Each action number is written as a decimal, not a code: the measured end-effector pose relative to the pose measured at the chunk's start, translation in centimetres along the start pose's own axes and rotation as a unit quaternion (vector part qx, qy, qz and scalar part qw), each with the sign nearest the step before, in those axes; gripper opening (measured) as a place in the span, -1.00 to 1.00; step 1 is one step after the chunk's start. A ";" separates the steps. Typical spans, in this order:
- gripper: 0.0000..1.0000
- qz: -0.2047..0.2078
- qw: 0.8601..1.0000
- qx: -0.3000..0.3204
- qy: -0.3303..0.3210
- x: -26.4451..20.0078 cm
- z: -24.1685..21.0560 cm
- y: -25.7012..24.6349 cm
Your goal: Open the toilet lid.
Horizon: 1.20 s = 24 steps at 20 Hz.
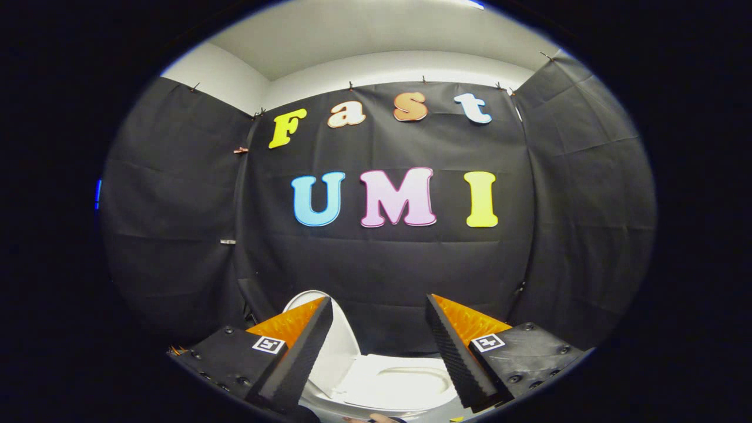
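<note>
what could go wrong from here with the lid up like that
1. The toilet lid stands raised close to the left finger, with nothing holding it; a nudge might tip it back down onto the seat.
2. The gripper is open with its fingers wide apart, so a careless pull away could catch a finger on the lid's edge.
3. The black cloth wall hangs right behind the lid and may not brace it.

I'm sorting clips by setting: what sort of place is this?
Likely a mock bathroom in a recording booth: a white toilet with its lid raised stands below the open claw, and black cloth walls hang clipped under a plain ceiling.
</note>
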<state>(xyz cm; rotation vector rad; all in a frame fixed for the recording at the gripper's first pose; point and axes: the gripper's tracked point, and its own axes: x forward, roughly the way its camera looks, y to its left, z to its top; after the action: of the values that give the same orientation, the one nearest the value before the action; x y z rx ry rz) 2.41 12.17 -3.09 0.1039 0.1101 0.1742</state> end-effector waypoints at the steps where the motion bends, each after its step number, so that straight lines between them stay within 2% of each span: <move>1: 0.98 -0.010 1.000 0.001 -0.004 -0.5 0.4 -1.5; 5: 0.96 -0.045 0.999 0.017 -0.022 -2.4 1.8 -6.3; 9: 0.97 -0.056 0.998 0.011 -0.040 -3.2 3.2 -8.6; 15: 0.96 -0.045 0.998 0.017 -0.048 -3.5 3.9 -9.6; 19: 0.96 -0.022 0.999 0.026 -0.042 -3.1 3.7 -9.0; 24: 0.97 -0.031 0.999 0.018 -0.033 -2.5 3.1 -9.6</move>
<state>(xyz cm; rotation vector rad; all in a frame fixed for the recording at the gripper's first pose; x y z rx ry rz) 1.90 1.99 -0.88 0.1428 0.0508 0.1072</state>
